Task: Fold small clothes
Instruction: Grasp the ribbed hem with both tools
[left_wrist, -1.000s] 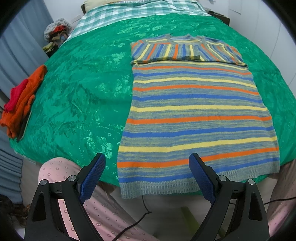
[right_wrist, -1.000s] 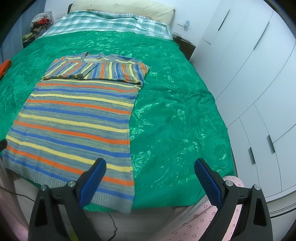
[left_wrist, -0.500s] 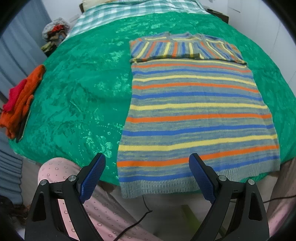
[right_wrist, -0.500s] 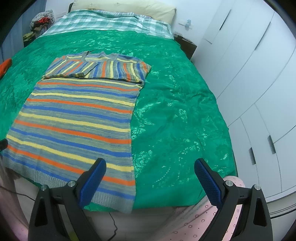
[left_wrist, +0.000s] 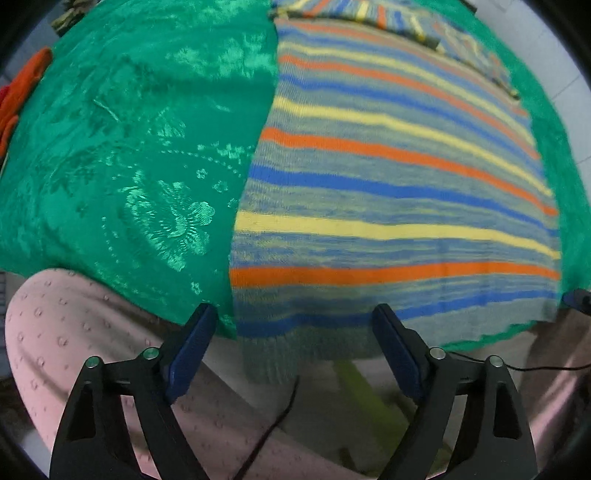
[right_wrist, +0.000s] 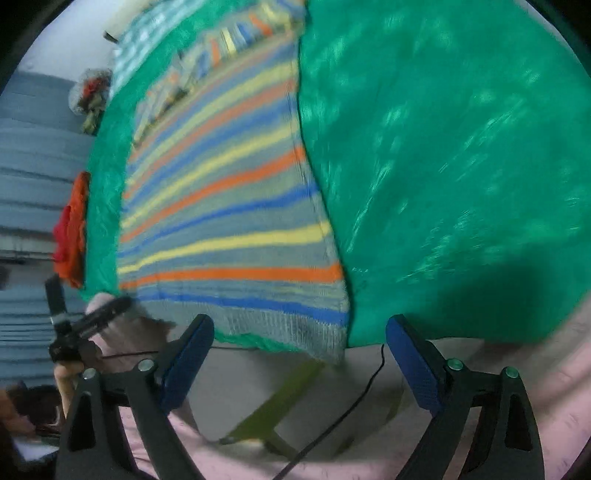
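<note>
Step in hand: approach to the hem of the striped knit sweater (left_wrist: 399, 177), which lies flat on the green bedspread (left_wrist: 140, 147) with its sleeves already folded across the chest at the far end. No fold of the body has begun.

My left tongs (left_wrist: 291, 347) stand wide with the jaws closing slightly; they hold nothing. The sweater's near left corner hangs over the bed edge just ahead of them, between the two pads but untouched. My right tongs (right_wrist: 299, 354) are likewise wide, closing slightly and empty; the ribbed right corner of the hem sits just ahead, between the pads, not gripped.

Judgement on the next move: each pair needs to come onto its own hem corner and pinch both knit layers without catching the bedspread beneath, then lift evenly toward the collar.

Limits of view: both pictures are blurred. The collar end is cut off at the top of the left view and smeared in the right. The left tongs show only as a dark shape at the right view's lower left. An orange garment (right_wrist: 72, 236) lies well off to the left, its type unclear.
</note>
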